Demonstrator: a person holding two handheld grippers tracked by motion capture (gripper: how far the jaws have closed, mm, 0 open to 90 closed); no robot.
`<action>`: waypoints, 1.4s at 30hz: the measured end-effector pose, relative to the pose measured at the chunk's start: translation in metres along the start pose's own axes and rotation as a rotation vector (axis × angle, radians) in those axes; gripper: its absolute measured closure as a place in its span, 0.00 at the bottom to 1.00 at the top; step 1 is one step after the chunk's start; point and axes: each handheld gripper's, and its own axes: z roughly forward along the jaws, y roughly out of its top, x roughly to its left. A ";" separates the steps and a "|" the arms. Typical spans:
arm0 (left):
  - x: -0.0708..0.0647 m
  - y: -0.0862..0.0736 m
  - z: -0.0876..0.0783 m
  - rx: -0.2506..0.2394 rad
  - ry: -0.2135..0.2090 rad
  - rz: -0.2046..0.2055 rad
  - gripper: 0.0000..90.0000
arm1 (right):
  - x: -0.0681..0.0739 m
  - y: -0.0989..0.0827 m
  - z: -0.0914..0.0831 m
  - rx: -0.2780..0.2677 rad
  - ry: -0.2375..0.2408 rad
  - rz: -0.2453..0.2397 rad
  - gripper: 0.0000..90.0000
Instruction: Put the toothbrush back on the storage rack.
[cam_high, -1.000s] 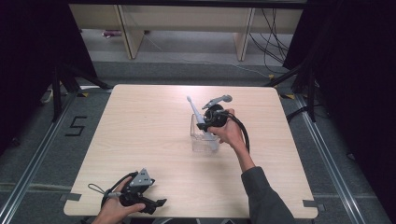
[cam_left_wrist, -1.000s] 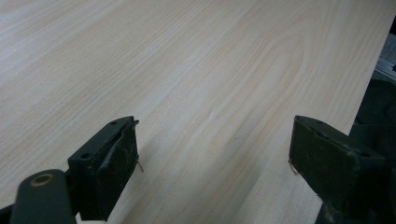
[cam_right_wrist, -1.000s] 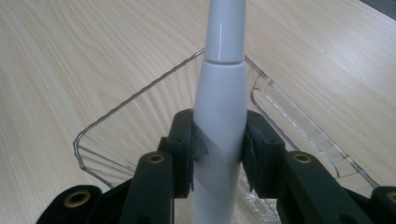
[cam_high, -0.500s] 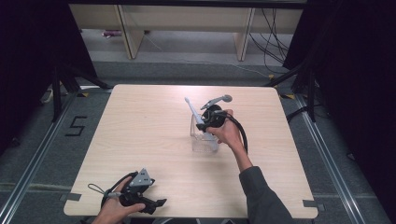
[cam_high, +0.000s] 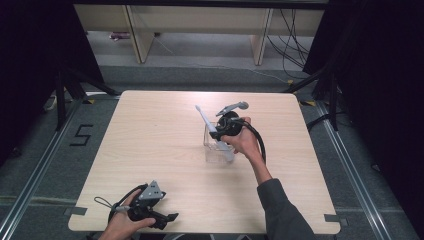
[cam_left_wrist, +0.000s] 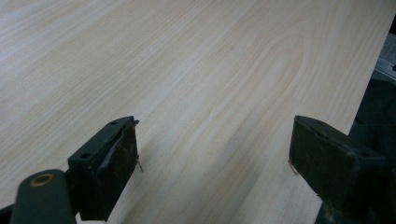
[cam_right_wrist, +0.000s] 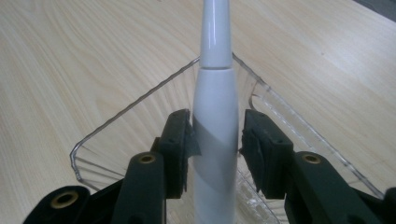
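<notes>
We are resting the left gripper (cam_high: 167, 218) at the near left corner of the wooden table (cam_high: 150, 140), its 2 jaws standing wide apart over bare wood. Farther out, near the middle, we are clamping the right gripper (cam_right_wrist: 215, 140) on a white electric toothbrush (cam_right_wrist: 215, 107), which is tilting over the clear plastic tray (cam_high: 212, 152) with its head pointing away.

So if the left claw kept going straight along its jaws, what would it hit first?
Nothing, it seems: the left claw is open over bare table, and wood runs ahead to the frame's edge. Tilted down, it might meet the tabletop itself.
</notes>
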 end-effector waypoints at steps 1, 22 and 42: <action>0.000 0.000 0.000 0.000 0.000 0.001 0.17 | 0.001 0.000 -0.001 -0.016 -0.005 0.001 0.67; 0.000 0.000 0.000 0.002 0.001 -0.001 0.17 | 0.010 -0.002 -0.046 -0.125 0.000 -0.022 0.55; 0.000 0.000 0.001 0.003 0.001 -0.001 0.17 | 0.014 -0.005 -0.063 -0.134 -0.002 -0.040 0.46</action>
